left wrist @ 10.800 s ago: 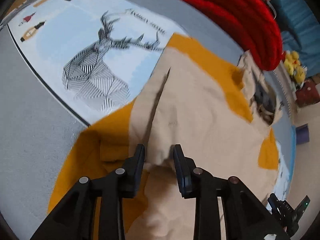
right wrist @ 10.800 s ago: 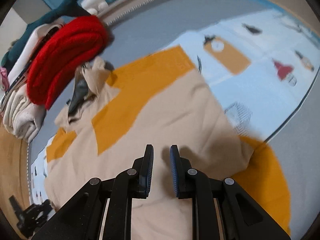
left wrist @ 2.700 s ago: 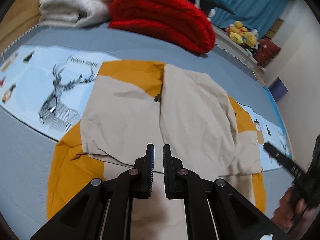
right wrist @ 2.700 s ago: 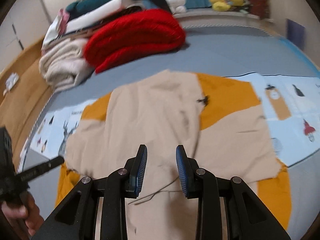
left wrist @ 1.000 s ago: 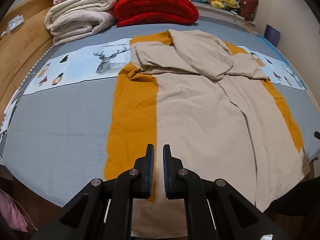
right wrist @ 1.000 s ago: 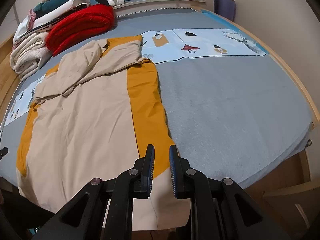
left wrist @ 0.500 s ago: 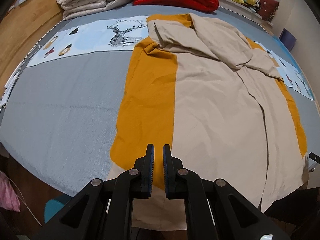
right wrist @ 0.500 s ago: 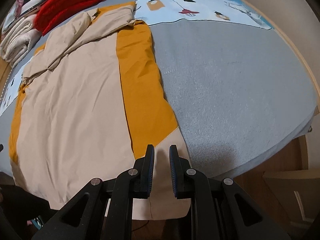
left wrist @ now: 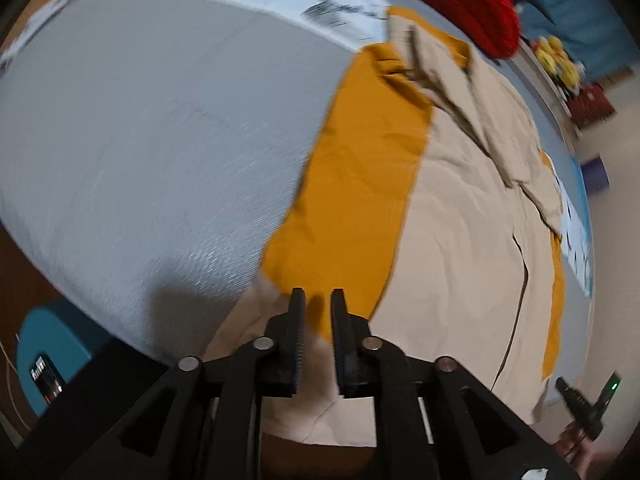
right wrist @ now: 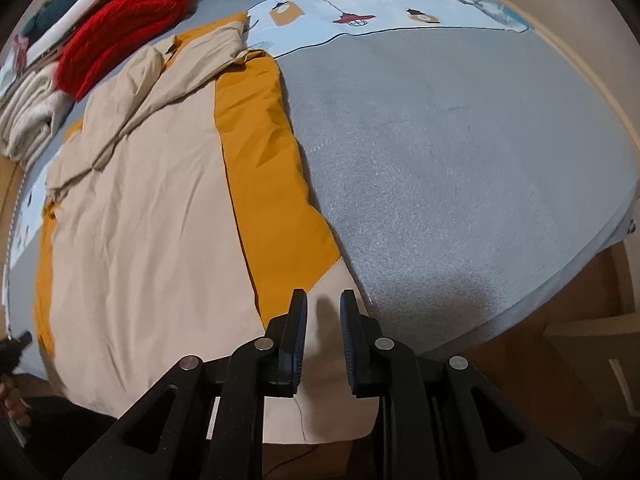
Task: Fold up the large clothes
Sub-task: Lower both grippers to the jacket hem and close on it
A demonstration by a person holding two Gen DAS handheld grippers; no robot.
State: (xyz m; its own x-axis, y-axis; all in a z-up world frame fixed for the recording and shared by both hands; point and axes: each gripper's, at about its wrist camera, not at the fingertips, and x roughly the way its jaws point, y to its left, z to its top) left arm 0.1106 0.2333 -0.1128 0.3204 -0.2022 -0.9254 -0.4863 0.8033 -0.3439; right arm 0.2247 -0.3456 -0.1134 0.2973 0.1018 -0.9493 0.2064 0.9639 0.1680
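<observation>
Red blanket (right wrist: 120,20) beyond garment (right wrist: 160,200)

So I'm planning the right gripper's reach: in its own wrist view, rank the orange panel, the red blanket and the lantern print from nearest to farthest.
1. Orange panel, just ahead of the right gripper, slightly left.
2. Lantern print, far ahead, near the middle.
3. Red blanket, far left corner; its order with the print is too close to call.

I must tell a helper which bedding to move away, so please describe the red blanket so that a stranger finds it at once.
Look at the far end of the grey bed, beyond the top of the beige and orange garment. There lies the red blanket, thick and folded into a roll. Its neighbours, the cream blankets beside it, are pale; it alone is bright red.
</observation>
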